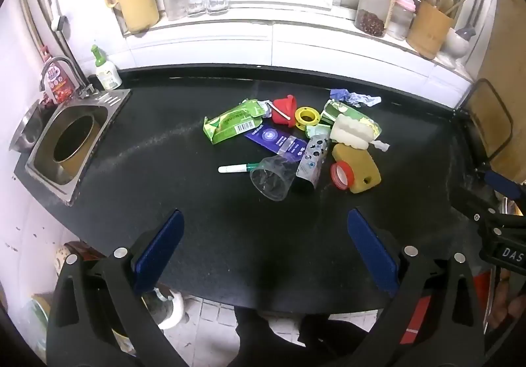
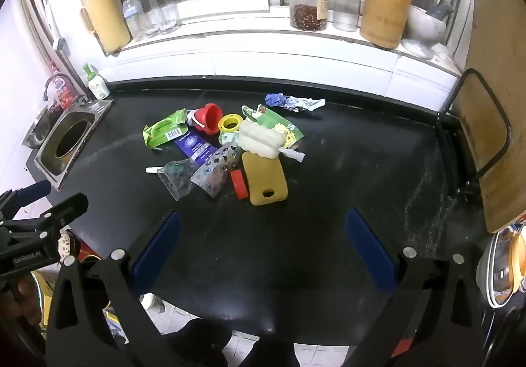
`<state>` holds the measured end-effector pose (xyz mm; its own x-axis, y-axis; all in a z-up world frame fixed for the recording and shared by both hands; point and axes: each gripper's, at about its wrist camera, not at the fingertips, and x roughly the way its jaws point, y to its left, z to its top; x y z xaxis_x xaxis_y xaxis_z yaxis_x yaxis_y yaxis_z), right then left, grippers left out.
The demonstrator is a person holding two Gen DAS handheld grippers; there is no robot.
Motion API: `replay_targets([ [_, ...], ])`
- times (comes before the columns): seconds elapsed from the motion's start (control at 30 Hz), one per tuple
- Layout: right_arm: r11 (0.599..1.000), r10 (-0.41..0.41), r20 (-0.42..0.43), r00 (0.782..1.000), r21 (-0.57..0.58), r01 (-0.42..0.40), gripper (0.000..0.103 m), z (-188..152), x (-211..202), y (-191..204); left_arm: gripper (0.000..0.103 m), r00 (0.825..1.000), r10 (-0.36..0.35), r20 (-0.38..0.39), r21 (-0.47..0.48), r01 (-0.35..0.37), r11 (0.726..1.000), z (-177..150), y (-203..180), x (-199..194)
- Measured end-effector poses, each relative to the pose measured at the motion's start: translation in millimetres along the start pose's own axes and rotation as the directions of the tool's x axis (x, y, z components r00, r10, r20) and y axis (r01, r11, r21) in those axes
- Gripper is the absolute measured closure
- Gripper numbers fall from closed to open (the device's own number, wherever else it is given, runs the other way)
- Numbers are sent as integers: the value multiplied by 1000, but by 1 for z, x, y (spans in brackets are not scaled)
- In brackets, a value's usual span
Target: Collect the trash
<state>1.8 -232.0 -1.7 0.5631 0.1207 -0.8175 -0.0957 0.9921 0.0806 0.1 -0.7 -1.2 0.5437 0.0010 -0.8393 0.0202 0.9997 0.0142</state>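
Both tongs are spread wide and hold nothing: the left tongs (image 1: 264, 252) and right tongs (image 2: 263, 252) hang over the bare near part of the black, speckled tabletop (image 1: 230, 252), their blue pads cut off below by black frames. The trash lies in one heap ahead of both, well apart from the pads. Partly buried pieces are hard to read: a purple packet (image 1: 279, 141) runs under a spotted foil wrapper (image 1: 312, 159), and a white pen (image 1: 235, 168) disappears behind a clear plastic cup (image 1: 271, 179) lying on its side. A yellow sponge (image 1: 358, 169) carries a red-rimmed cap (image 1: 342, 174); a ribbed white foam piece (image 1: 350, 133) overlaps a green pouch (image 1: 230, 123).
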Motion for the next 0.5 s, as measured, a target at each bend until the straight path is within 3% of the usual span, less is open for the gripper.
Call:
replay_targets([
  [0.5,1000,-10,2,1000,-2,10,6,8,2,2,6,1000,-5,-26,2,6,1000,10,9,10],
])
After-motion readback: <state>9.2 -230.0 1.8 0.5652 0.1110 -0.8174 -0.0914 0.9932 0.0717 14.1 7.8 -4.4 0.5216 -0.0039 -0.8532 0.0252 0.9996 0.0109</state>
